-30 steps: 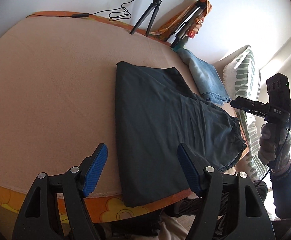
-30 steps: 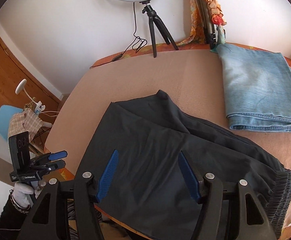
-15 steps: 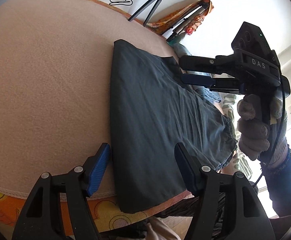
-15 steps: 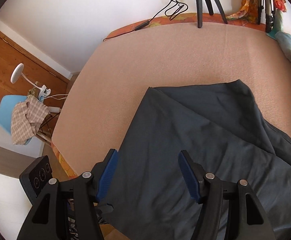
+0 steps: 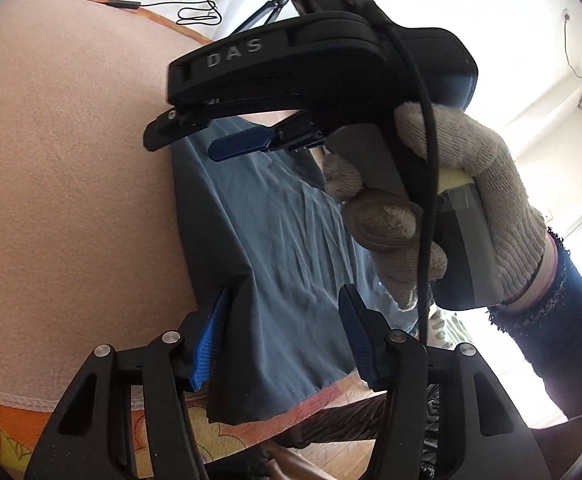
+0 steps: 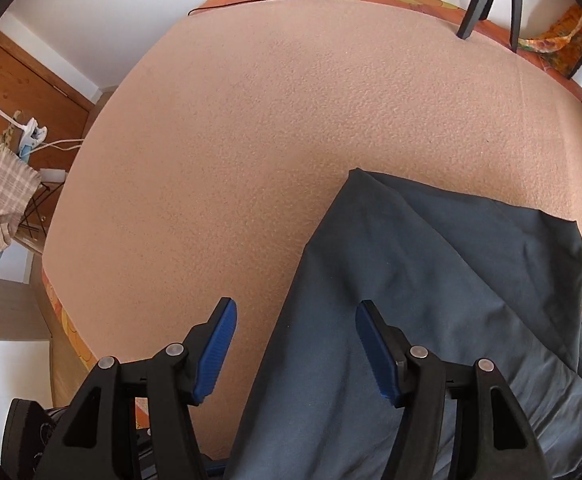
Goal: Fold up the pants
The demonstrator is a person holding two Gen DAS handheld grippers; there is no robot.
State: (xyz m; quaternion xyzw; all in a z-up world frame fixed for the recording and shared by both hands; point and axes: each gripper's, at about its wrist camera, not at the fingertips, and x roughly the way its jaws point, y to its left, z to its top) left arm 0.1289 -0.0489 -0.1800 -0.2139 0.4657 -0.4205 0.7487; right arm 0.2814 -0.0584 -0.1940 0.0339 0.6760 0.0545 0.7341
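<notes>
pants (image 5: 283, 248) edge between left gripper (image 5: 279, 344) (closing)

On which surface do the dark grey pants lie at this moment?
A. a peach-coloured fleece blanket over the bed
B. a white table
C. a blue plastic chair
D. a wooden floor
A: the dark grey pants lie spread flat on the peach-coloured fleece blanket that covers the bed.

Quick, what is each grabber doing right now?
Left gripper: closing, dark pants between its jaws, not clamped yet.
Right gripper: open over the pants' edge, holding nothing.
</notes>
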